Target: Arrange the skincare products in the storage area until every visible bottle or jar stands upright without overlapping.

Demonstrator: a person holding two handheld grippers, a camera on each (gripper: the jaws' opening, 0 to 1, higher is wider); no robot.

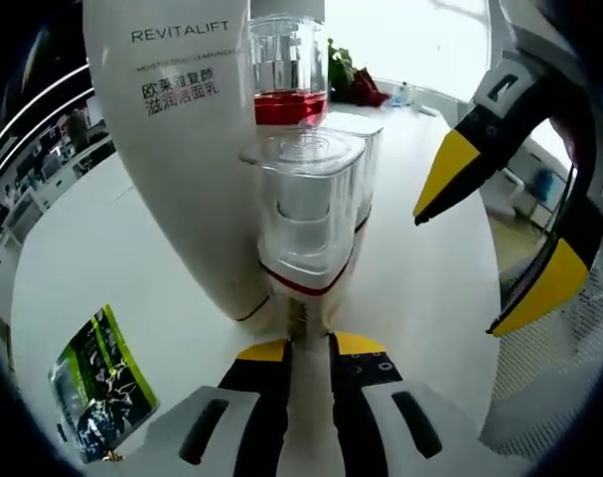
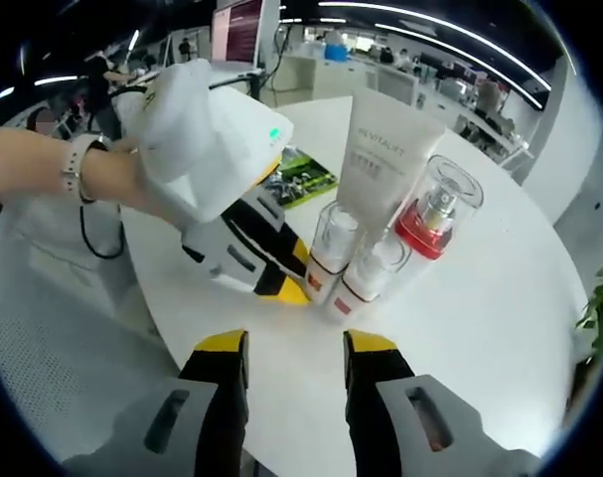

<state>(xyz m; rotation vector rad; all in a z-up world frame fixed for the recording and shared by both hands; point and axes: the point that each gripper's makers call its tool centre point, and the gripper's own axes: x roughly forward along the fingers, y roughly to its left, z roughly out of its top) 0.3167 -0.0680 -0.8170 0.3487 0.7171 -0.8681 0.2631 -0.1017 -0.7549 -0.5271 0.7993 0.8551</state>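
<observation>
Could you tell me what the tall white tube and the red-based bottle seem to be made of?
The tall white REVITALIFT tube looks like soft matte plastic: opaque, faint sheen. The red-based bottle has a clear glossy cap you can see through, either hard plastic or glass.

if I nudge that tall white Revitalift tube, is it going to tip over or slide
The Revitalift tube looks likelier to tip than slide: it stands tall on a narrow cap end. The small clear-capped bottles crowded at its base may brace it on that side. Its smooth plastic on the glossy white table could also skid if pushed low.

Open table [image 2: 500,328] right of the tight bottle cluster [image 2: 380,234].
</observation>
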